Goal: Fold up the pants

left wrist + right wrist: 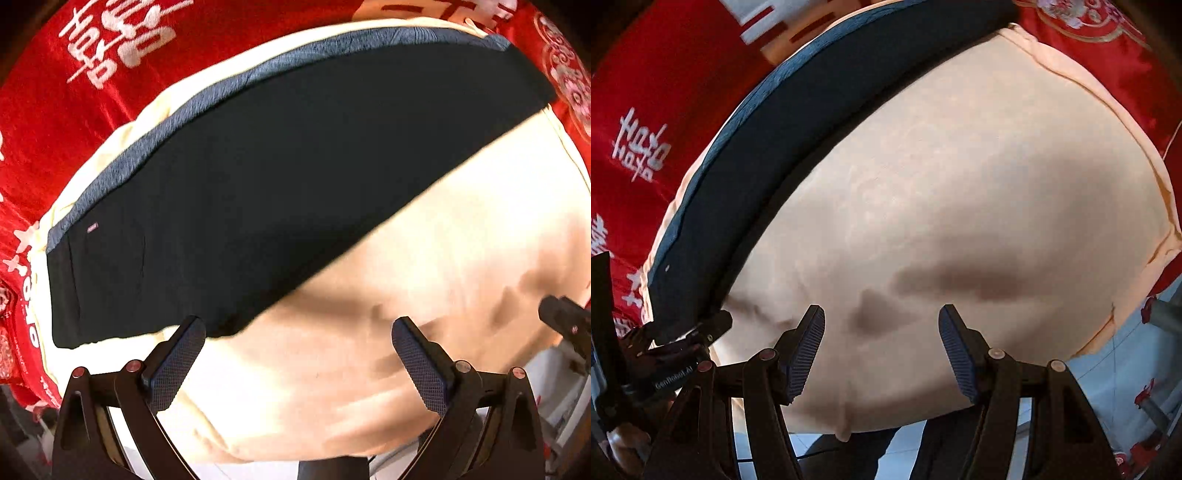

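Observation:
Dark navy pants (266,177) lie flat in a long folded band across the cream cloth (443,295), with a lighter blue edge along their far side. My left gripper (299,330) hangs above the near edge of the pants, jaws wide apart and nothing between them. In the right wrist view the pants (768,147) run along the upper left. My right gripper (882,314) stands open over bare cream cloth (960,184), holding nothing. The other gripper's body (676,354) shows at the lower left of that view.
A red cloth with white lettering (74,92) surrounds the cream cover on the far and left sides. The cover's near edge drops off to a pale tiled floor (1108,387). The right gripper's tip (565,317) pokes in at the right of the left wrist view.

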A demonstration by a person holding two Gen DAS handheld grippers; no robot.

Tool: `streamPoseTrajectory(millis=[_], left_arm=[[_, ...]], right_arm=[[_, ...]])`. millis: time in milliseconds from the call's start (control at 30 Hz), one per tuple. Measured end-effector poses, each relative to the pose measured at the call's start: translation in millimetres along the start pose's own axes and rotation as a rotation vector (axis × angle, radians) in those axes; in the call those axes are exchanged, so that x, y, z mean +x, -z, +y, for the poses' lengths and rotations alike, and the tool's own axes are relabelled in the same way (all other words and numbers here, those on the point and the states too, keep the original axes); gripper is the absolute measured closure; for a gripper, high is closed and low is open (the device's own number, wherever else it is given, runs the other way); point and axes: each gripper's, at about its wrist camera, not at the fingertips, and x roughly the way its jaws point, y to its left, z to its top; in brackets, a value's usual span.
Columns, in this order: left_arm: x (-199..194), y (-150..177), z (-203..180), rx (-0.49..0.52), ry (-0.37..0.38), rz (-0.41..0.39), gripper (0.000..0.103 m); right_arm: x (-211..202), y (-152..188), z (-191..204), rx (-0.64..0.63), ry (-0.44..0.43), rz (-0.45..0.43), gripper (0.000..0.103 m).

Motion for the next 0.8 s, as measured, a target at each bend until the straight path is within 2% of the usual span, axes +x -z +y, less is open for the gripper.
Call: streamPoseTrajectory(millis=[233,433,467,533,800], left_arm=[[6,15,32,-0.037,0.013,0.013,0.001],[5,21,55,-0.068,0.005,0.006,0.001],[4,35,60,-0.079,0.004,0.002,0.001],[1,37,66,-0.097,0.003,-0.004,0.001],[8,38,117,-0.183,-0.009,-0.027,0.001]], right_arm=[[15,-7,36,-0.051,0.004,-0.010,0.035],[12,-2,50,-0.085,0.002,-0.019,0.035],[14,-2,52,-0.086,0.000,-0.015,0.035],[7,3,47,-0.087,-0.006,-0.010,0.035],[23,2,78,-0.105,-0.075,0.018,0.035]])
